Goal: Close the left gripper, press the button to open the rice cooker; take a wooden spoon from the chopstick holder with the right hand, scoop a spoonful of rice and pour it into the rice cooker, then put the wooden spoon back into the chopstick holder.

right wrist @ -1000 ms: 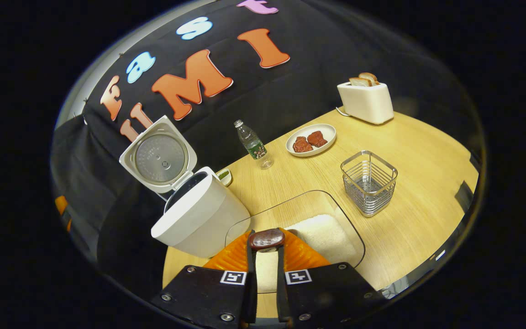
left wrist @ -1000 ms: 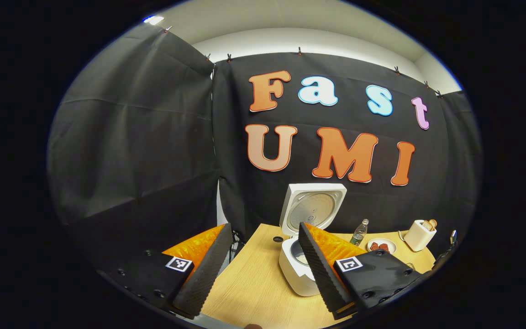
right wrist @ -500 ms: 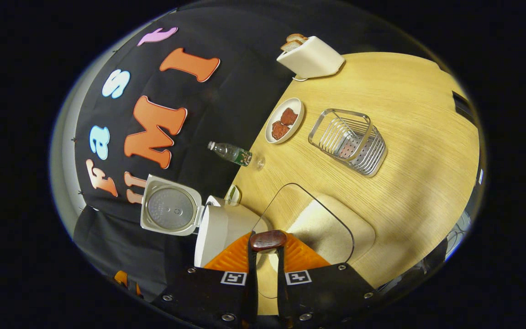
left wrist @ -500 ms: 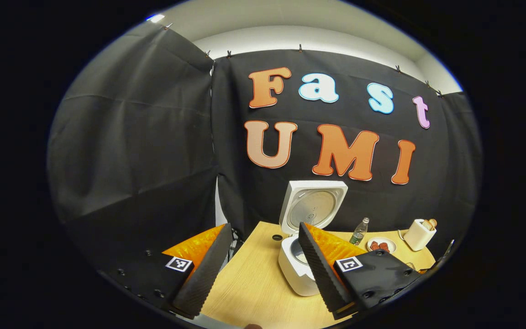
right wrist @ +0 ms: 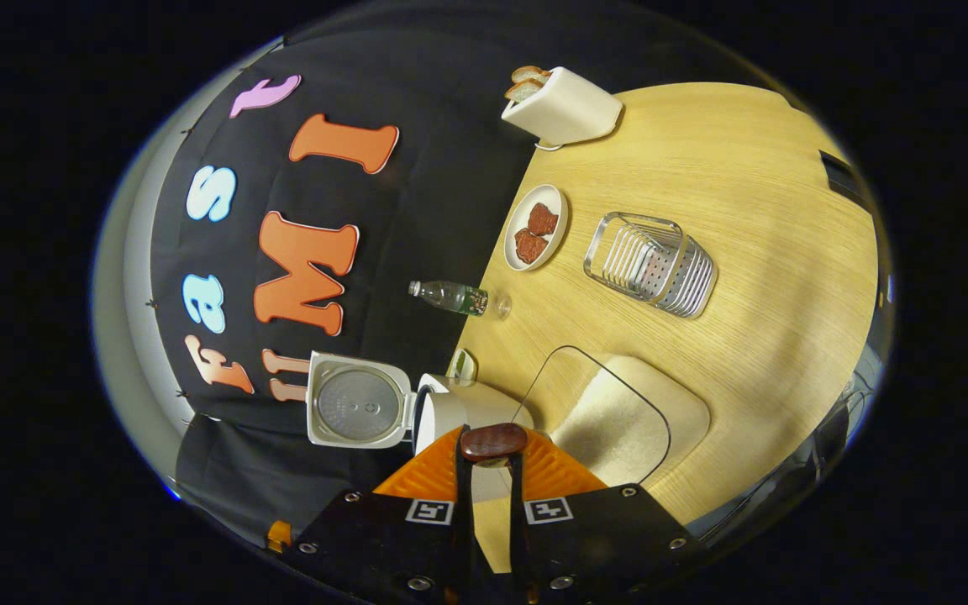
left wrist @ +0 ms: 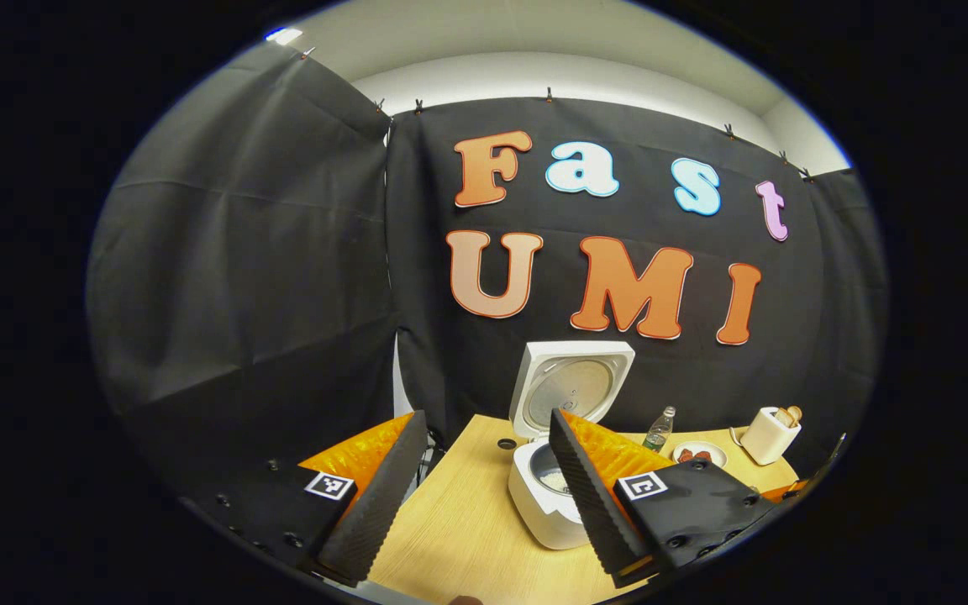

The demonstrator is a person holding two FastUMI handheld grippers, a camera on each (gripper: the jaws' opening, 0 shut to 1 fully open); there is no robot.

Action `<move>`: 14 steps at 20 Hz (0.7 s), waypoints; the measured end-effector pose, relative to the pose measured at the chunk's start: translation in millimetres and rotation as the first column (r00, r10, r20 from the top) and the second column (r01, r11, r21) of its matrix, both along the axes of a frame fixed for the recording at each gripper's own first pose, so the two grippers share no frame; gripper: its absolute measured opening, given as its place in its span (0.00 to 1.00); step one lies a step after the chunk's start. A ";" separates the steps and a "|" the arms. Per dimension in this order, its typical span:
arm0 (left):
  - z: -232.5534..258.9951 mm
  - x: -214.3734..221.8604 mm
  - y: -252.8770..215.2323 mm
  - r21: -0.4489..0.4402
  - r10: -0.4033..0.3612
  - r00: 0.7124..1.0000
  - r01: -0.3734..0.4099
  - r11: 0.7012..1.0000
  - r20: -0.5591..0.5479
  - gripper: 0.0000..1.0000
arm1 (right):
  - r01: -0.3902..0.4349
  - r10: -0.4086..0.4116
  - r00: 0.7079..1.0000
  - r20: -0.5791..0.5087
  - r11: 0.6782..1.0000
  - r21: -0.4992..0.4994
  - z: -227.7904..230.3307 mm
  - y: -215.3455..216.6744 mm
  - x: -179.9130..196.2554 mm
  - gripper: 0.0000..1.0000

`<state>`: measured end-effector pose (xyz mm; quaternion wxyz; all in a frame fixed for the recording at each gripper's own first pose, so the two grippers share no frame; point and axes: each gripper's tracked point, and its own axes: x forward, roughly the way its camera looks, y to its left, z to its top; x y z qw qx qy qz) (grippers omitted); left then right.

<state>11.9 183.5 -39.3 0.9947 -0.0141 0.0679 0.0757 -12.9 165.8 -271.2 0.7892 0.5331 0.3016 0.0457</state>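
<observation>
A: How are the left tongs [left wrist: 484, 491] seen?
B: They are spread wide at the bottom of the left gripper view, nothing held between them. The white rice cooker with its lid raised [left wrist: 553, 470] is seen behind the right finger, on the pale wooden worktop [left wrist: 459, 538].

A: And the right tongs [right wrist: 491, 504]?
B: They are pinched on the dark brown wooden spoon [right wrist: 492, 441], low in the right gripper view. The glass tray of white rice [right wrist: 618, 420] is just right of it. The metal wire chopstick holder [right wrist: 650, 265] is seen upper right.
</observation>
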 end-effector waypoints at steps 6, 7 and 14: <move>4.7 0.0 -7.5 -0.005 -0.003 1.000 0.003 1.000 0.017 0.99 | 0.002 -0.005 0.999 0.040 0.998 0.067 30.7 -2.0 3.3 0.17; 5.1 0.7 -8.4 -0.004 -0.003 1.000 0.003 1.000 0.017 0.99 | 0.001 -0.005 0.999 0.048 0.996 0.085 36.5 -1.3 4.3 0.17; 8.4 3.2 -10.5 0.010 -0.003 1.000 0.003 1.000 0.019 0.99 | -0.022 0.002 0.996 0.084 0.971 0.238 74.4 15.7 21.6 0.16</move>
